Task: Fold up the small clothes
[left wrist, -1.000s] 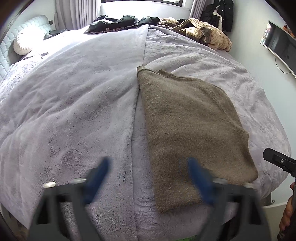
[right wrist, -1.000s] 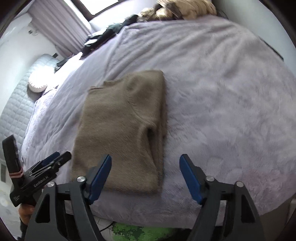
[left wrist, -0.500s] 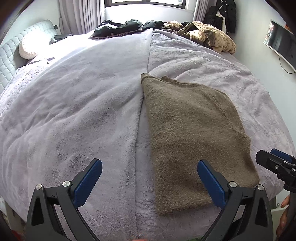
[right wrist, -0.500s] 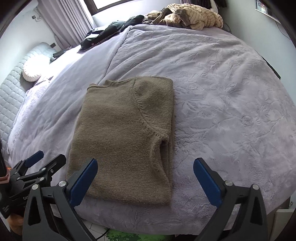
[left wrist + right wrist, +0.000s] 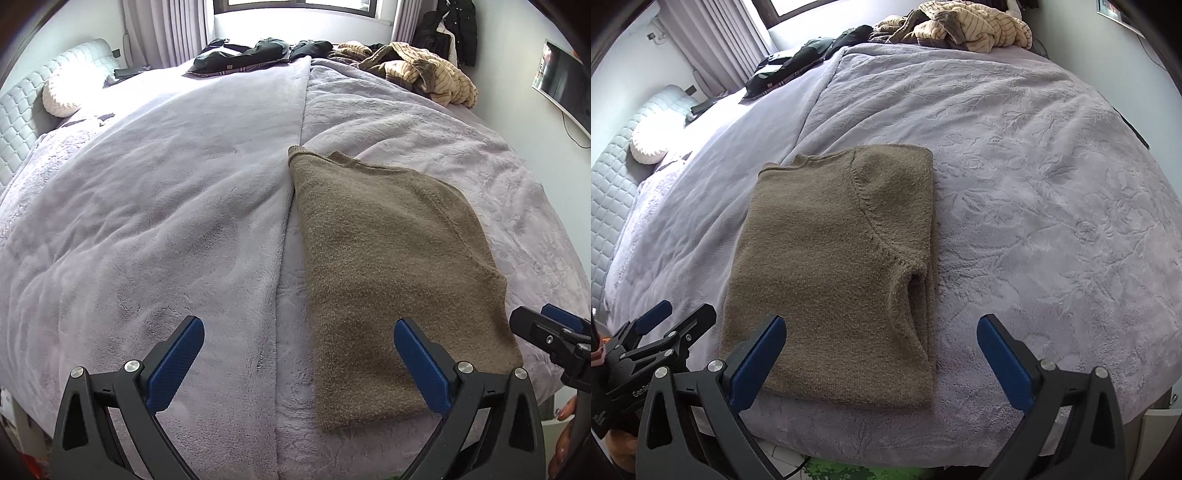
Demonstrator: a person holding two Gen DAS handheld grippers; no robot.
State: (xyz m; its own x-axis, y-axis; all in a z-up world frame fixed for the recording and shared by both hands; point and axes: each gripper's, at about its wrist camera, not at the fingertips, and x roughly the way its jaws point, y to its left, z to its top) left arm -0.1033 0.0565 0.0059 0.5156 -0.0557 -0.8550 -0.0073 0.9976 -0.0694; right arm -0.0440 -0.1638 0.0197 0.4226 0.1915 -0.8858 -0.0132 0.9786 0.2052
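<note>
At the near edge of the bed [image 5: 1052, 184] we hold the left tool [image 5: 295, 354] and the right tool [image 5: 881, 349], both released, jaws spread wide and gripping nothing. Just beyond them the brown sweater [image 5: 834, 266] lies folded flat near that edge. Along the far edge sit heaped clothes [image 5: 975, 26].

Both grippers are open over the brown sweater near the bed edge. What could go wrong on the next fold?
1. The brown sweater lies close to the near edge of the grey blanket; a tug toward you might slide it off.
2. Its tucked sleeve at the right fold could spill out if only the top layer is pinched.
3. The left gripper and right gripper sit close together and might collide.
</note>
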